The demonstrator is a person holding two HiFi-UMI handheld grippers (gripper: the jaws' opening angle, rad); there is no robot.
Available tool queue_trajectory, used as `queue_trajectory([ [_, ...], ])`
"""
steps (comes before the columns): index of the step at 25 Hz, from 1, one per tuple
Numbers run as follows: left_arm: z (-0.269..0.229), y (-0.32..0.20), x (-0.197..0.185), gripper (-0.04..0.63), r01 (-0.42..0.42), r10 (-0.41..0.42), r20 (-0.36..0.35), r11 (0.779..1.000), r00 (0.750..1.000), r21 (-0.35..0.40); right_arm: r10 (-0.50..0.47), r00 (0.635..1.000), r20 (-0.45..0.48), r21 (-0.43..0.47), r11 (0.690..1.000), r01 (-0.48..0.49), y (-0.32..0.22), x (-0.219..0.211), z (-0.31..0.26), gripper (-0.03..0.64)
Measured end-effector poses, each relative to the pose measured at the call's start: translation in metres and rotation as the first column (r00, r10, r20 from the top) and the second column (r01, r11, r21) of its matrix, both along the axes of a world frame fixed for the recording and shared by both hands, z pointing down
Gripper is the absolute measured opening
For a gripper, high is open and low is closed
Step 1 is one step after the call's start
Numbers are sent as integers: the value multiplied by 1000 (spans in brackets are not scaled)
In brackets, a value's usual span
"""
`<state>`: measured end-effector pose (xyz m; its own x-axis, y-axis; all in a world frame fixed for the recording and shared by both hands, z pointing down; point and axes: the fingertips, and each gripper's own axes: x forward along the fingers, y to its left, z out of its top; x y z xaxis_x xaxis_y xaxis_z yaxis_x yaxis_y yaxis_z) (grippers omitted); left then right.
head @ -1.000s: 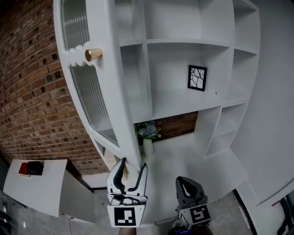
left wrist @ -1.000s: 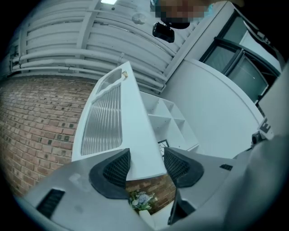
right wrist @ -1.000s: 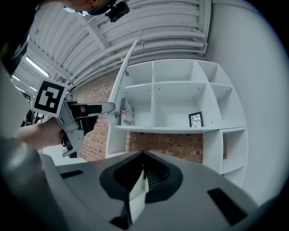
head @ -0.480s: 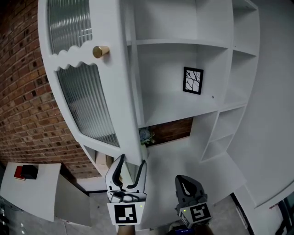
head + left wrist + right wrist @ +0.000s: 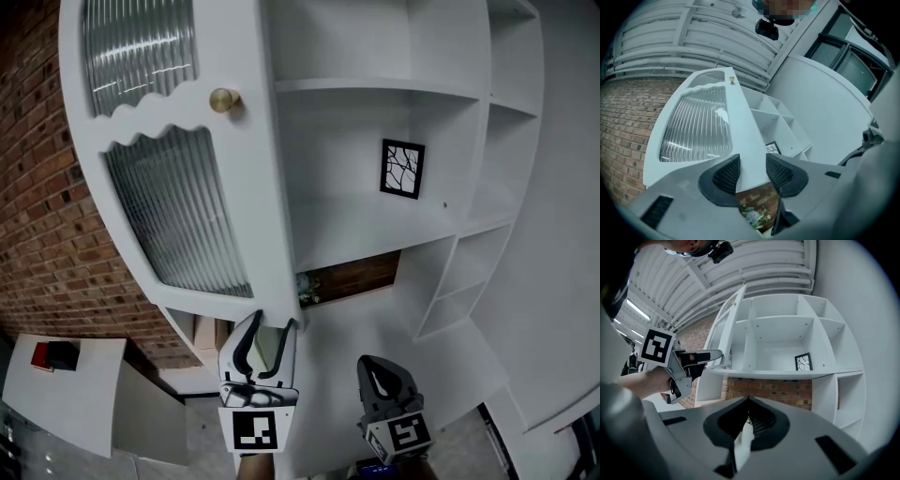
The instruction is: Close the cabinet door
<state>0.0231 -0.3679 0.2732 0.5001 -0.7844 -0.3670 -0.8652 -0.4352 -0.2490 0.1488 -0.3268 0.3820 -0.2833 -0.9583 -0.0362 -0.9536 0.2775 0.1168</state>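
White cabinet door (image 5: 178, 216) with ribbed glass panels and a round brass knob (image 5: 223, 99) stands swung out at the left of the shelving, not yet shut. Nearest us, the left hand-held gripper (image 5: 274, 322) has its jaws parted, straddling the door's lower corner on the knob side. Whether the pads actually pinch it, I can't tell. Just to its right, the right hand-held gripper (image 5: 377, 373) hangs with jaws closed together, gripping nothing I can make out.

By my read the closing push is the step in hand. The next move calls for carrying that corner away from us, toward the white open shelving (image 5: 375, 89), until the door sits flush.

Room looks good. I see nothing on the white worktop (image 5: 375, 323) in the door's path. A small bunch of pale flowers (image 5: 752, 216) sits back under the lowest shelf, and a black-and-white framed picture (image 5: 402, 169) stands far right, well apart.
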Motion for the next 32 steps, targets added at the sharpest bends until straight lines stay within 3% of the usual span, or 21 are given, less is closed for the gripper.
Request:
queue_trajectory([
  [5, -1, -13, 0, 136, 26, -26, -4, 999, 1000, 21, -14, 1000, 12, -8, 1000, 15, -14, 1, 2, 2],
  [11, -4, -32, -6, 52, 35, -35, -70, 999, 997, 7, -40, 999, 33, -15, 999, 40, -29, 3, 4, 2],
  [20, -6, -56, -6, 25, 63, -61, -117, 998, 991, 13, -48, 998, 52, -13, 999, 48, -49, 24, 5, 2],
  [29, -9, -72, -7, 15, 106, -105, -113, 994, 988, 7, -82, 996, 17, -17, 996, 82, -60, 25, 0, 2],
  [32, -9, -73, -8, 15, 78, -78, -137, 997, 988, -5, -73, 997, 24, -24, 997, 74, -60, 27, 1, 2],
])
